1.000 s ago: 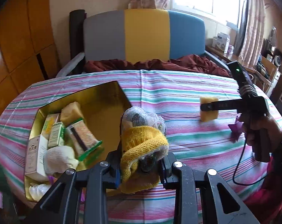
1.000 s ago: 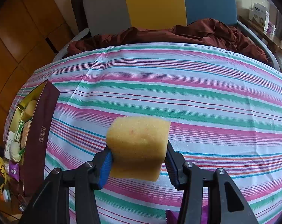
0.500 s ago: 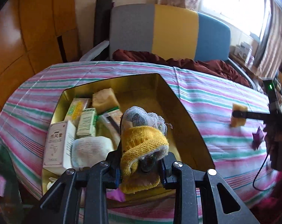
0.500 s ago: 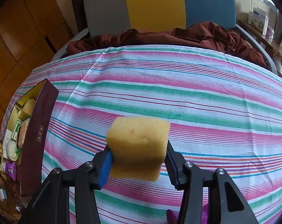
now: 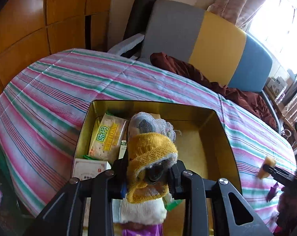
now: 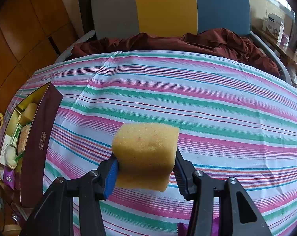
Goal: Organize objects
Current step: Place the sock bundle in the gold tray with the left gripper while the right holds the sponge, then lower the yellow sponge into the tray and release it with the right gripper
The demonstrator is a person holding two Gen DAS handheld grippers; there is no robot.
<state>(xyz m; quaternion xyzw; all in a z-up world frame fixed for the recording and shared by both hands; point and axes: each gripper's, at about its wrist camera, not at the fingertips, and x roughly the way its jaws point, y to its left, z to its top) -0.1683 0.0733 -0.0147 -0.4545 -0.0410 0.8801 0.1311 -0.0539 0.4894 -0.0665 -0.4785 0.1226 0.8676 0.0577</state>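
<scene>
I kept the left gripper pinched on the yellow sock bundle above the gold box for dropping in; the right gripper clamped the sponge above the striped table's centre, awaiting its turn.

A big bed carries everything. It is covered with a striped sheet in pink, green and white. The sheet has a few soft creases. A box sits right on the sheet, near the bed's left side. It is shiny gold inside and dark red outside. A dark red blanket lies bunched up at the far end of the bed, by the headboard. A small purple wrapper lies on the sheet near the right edge, well apart from the box.
</scene>
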